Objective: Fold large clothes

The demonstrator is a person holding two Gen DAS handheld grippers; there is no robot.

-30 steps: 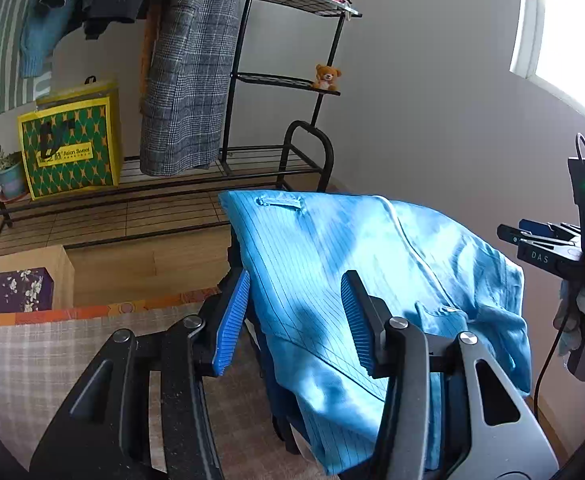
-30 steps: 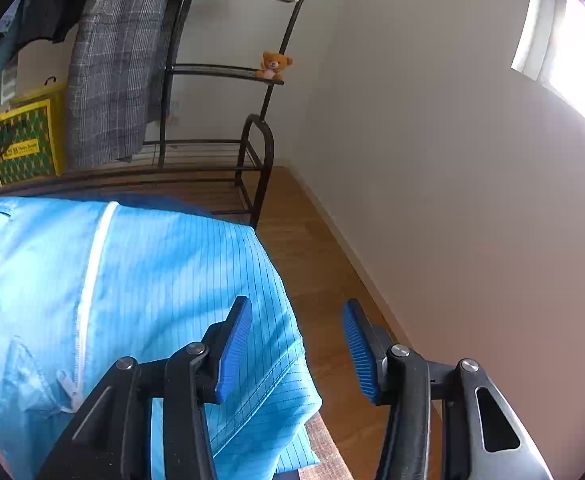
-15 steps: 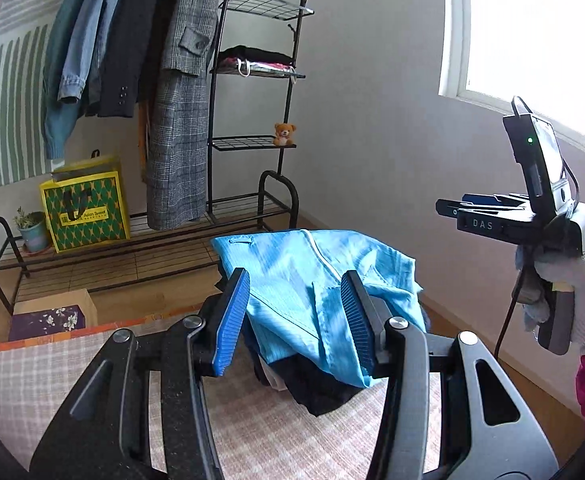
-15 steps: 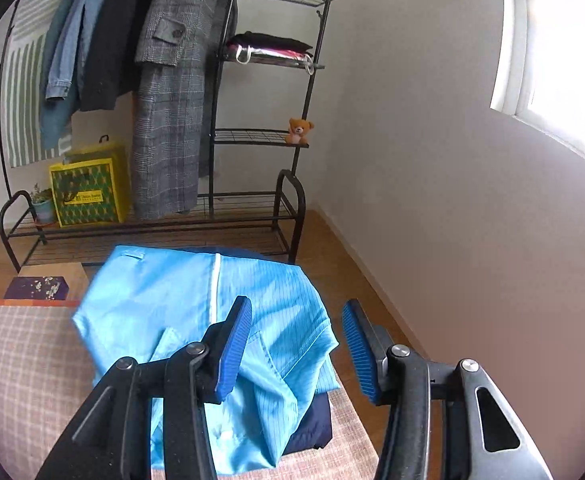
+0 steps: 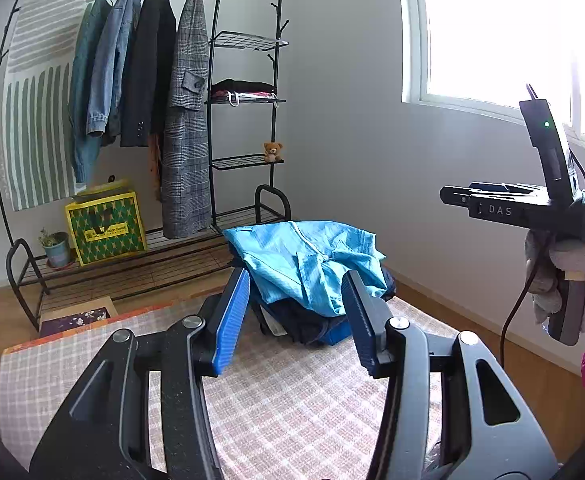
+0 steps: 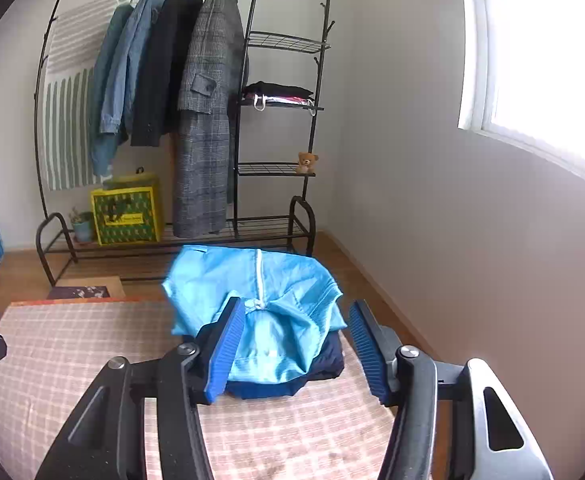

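A light blue zip jacket lies folded on top of a pile of dark navy clothes. The pile sits at the far right corner of the checked mat. My left gripper hovers well short of the pile, open, with nothing between its blue pads. My right gripper is also back from the pile. Its jaws are opening and nothing is between them. A gloved hand holds the right gripper at the right of the left wrist view.
A black clothes rack with hanging coats and wire shelves stands against the far wall. On its low shelf are a yellow-green bag and a plant pot. A flowered box sits on the wooden floor beside the mat. A bright window is at the right.
Both grippers have drawn back and up from the blue jacket, which now looks smaller and farther off on its pile. The right jaws stand wider than before.
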